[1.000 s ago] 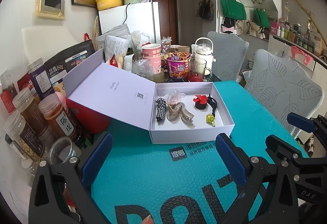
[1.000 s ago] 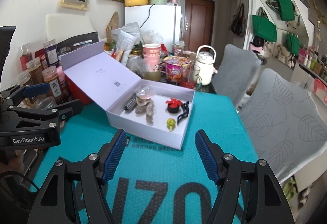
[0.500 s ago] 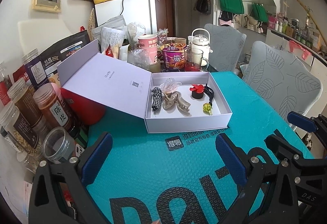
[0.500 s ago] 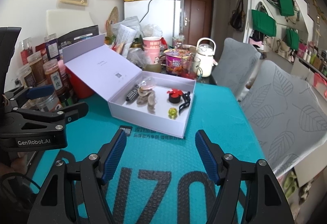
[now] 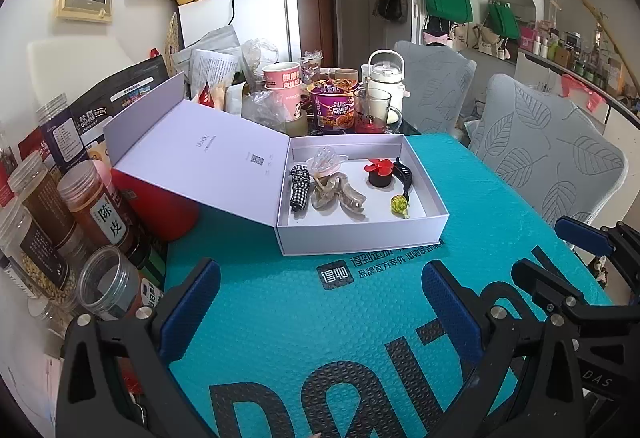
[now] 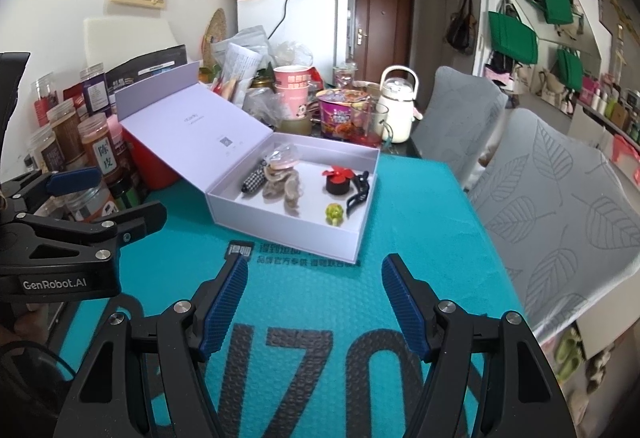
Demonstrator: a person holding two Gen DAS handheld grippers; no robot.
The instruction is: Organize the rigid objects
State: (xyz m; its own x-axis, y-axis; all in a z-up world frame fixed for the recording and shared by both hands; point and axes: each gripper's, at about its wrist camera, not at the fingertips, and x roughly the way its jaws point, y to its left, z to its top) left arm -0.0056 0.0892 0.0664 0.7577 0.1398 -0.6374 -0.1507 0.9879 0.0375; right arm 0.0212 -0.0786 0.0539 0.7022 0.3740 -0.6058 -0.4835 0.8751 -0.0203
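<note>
Both tongs stand apart and hold nothing: the left gripper and right gripper hover over the teal mat near the box's front wall. On that mat sits the white box, lid swung back to the left (leaning on a red container). Inside lie a tan hair claw, a checked hair clip, a black claw clip, a red flower piece and a small green bead.
</note>
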